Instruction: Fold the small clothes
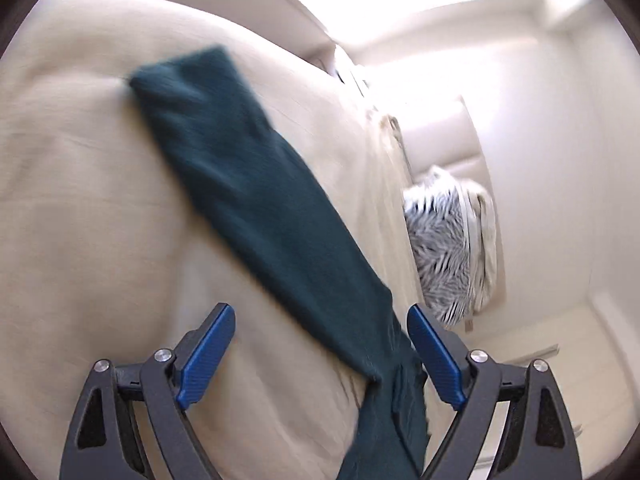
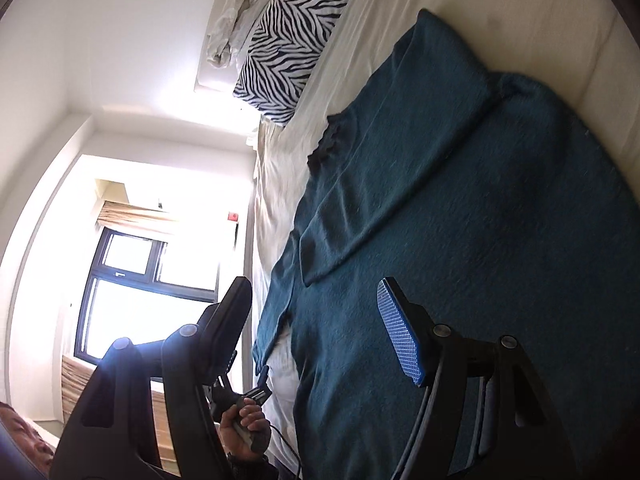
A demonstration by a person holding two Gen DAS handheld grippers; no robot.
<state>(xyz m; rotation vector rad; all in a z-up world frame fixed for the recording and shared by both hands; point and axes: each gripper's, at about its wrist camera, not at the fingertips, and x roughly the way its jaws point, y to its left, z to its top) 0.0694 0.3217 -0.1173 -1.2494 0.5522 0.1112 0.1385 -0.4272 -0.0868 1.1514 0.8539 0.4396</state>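
Observation:
A dark teal knit sweater [image 2: 460, 220] lies spread on a cream bed [image 2: 552, 16], one sleeve [image 2: 400, 152] folded across its body. In the left wrist view a long teal sleeve [image 1: 256, 200] runs from the far left down between my fingers. My left gripper [image 1: 320, 320] is open, with the sleeve passing close to its right blue pad [image 1: 436, 360]. My right gripper [image 2: 316, 296] is open and empty above the sweater's lower part.
A zebra-print pillow [image 2: 288, 40] and a crumpled white cloth [image 2: 236, 12] lie at the head of the bed; the pillow also shows in the left wrist view [image 1: 440, 256]. A window [image 2: 132, 292] and the hand holding the other gripper [image 2: 244, 424] show beyond the bed edge.

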